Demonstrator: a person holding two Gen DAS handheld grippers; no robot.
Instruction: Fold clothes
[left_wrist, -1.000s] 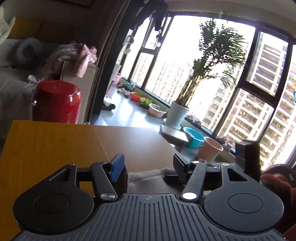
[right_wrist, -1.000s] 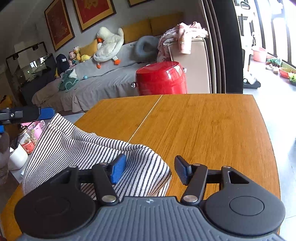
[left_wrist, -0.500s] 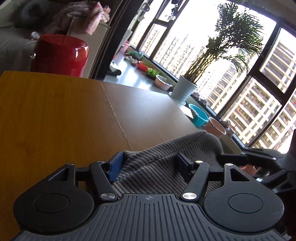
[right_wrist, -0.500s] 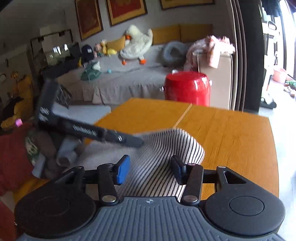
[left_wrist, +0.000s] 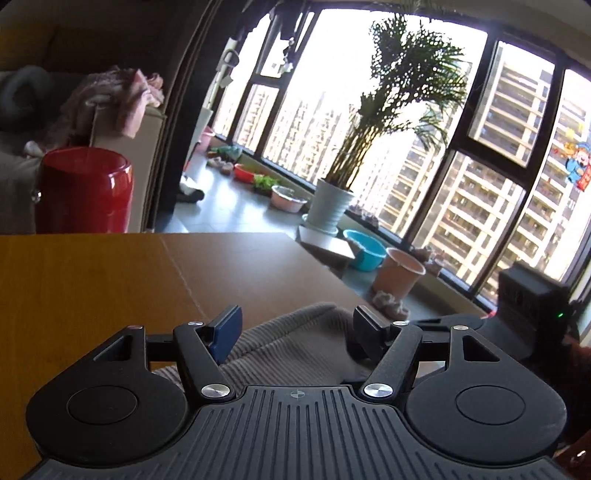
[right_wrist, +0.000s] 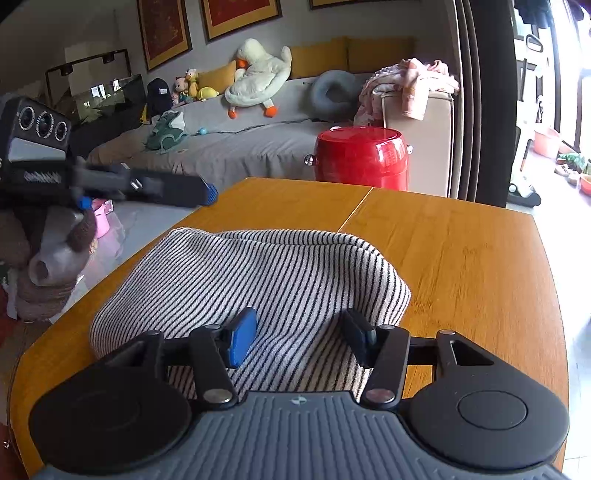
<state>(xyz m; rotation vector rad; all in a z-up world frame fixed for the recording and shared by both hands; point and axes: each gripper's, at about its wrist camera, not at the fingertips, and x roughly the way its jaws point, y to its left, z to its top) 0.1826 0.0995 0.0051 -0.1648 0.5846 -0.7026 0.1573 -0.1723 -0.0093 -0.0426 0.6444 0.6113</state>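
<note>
Folding looked midway: the striped garment (right_wrist: 258, 284) lay doubled at the lower centre of the wooden table (right_wrist: 461, 251). Next it probably needed a firm pinch at an edge. Both the right gripper (right_wrist: 301, 338) and left gripper (left_wrist: 295, 328) stood half-spread over cloth, grasping nothing.

The black left gripper (left_wrist: 295, 328) points slightly downward, jaws parted. The black right gripper (right_wrist: 301, 338) tilts downward too, jaws apart.
</note>
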